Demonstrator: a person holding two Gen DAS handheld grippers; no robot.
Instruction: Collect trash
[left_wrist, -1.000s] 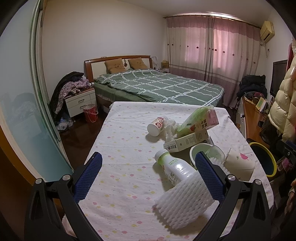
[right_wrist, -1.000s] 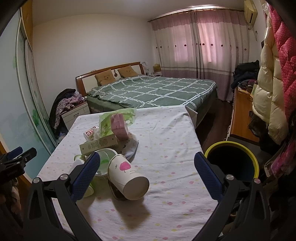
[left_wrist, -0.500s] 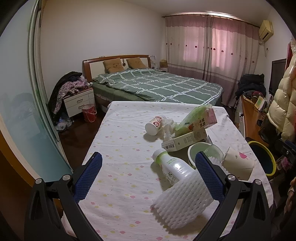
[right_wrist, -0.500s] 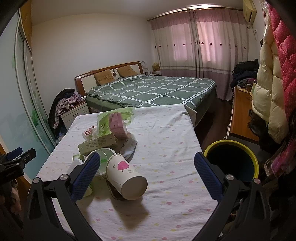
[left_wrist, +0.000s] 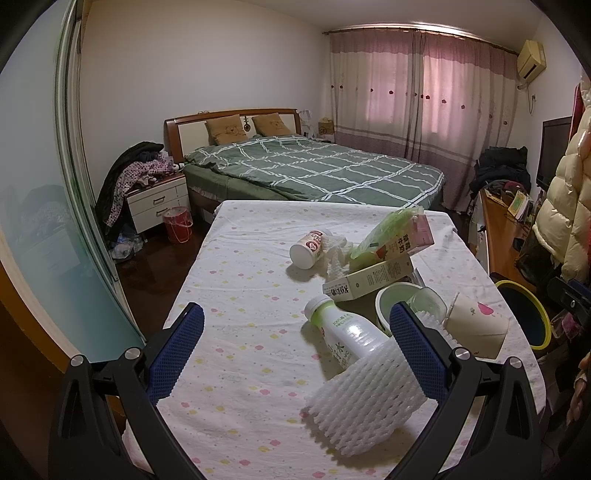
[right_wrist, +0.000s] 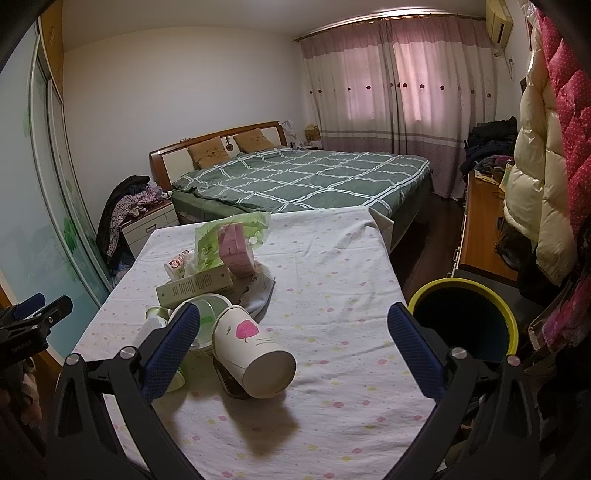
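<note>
White paper cup (right_wrist: 255, 354) with pink leaf print lies tipped sideways.

- The clear plastic bottle with the pale green cap (left_wrist: 341, 332) carried green print down its side, too small and curved to read.
- The long cream cardboard carton (left_wrist: 369, 282) bore dark Chinese characters on its end, not legible.
- The pink milk carton (left_wrist: 413, 236) showed large Chinese characters I could not make out.
- The small white yoghurt cup (left_wrist: 308, 247) had a red round label, unreadable.
</note>
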